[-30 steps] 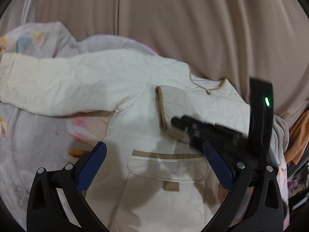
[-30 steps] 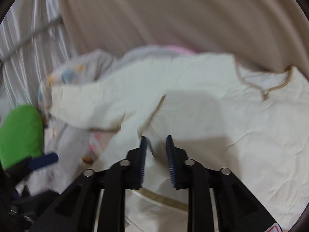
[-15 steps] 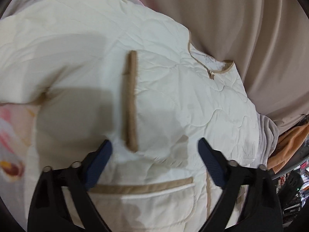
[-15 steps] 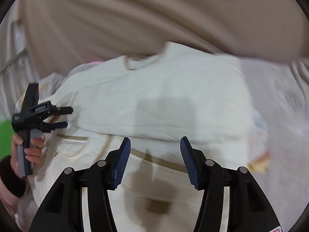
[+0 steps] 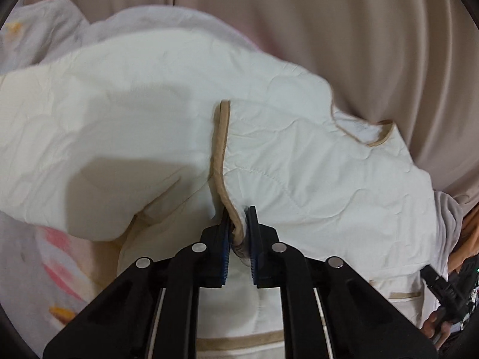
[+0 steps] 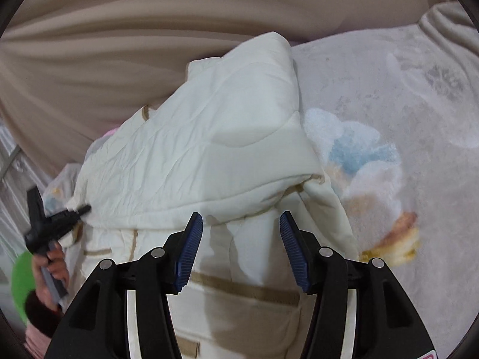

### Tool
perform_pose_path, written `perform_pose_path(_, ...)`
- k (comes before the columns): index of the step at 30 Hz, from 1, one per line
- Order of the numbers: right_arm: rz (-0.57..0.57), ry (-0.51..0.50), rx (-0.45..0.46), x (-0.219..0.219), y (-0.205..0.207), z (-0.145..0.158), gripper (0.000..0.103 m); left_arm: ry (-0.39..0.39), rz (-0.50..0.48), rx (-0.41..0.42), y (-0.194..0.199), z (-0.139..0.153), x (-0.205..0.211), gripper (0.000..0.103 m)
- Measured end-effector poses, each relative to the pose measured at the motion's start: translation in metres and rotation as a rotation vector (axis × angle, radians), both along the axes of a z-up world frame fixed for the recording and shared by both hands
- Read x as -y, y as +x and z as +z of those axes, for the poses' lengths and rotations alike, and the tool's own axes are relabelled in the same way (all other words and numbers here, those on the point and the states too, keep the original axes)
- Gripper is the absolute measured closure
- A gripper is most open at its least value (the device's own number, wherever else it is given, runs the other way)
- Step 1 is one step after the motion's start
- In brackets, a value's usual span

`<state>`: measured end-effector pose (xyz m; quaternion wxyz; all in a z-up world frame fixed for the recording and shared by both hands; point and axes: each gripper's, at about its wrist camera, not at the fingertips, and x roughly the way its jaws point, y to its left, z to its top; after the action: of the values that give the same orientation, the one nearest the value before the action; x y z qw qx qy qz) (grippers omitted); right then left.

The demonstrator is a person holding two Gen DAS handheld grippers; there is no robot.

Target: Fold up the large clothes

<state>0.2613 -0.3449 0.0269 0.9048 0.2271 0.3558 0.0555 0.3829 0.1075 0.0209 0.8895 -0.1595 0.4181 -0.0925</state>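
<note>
My left gripper [image 5: 238,224] has its blue pads [image 5: 225,257] pressed together on the tan-trimmed cuff [image 5: 221,146] of a cream quilted jacket [image 5: 314,179]. The cuff's trim runs straight ahead from the tips, and the folded sleeve it belongs to lies across the jacket body to the right of the tongs. Left of the tongs the other sleeve [image 5: 89,137] spreads outward over a pale printed blanket [image 5: 36,257]. A beige curtain [image 5: 329,30] hangs beyond the garment.

My right gripper [image 6: 241,239] hangs above the jacket with its blue pads [image 6: 189,248] spread wide, touching nothing. Far left of it, my left hand [image 6: 49,266] holds the other tool at the jacket's edge. Directly ahead the jacket lies bunched, a tan pocket band [image 6: 248,290] between the fingers. To the right, the blanket's blue and orange print [image 6: 365,155] shows.
</note>
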Motion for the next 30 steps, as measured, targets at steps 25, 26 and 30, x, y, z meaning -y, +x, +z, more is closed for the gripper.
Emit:
perform_pose_path(25,-0.247,-0.3,0.106,-0.01,-0.005,0.072,0.084,0.234,-0.003,0.127,-0.014,-0.012,0.032,0.086)
perform_pose_path(26,-0.222,-0.306,0.129,-0.017,0.002,0.082,0.084,0.239,-0.003,0.128,-0.014,-0.012,0.033,0.086)
perform_pose_path(30,-0.032,-0.332,0.196,-0.075,0.062,0.099,0.084,0.229,-0.003,0.131,-0.014,-0.012,0.03,0.085)
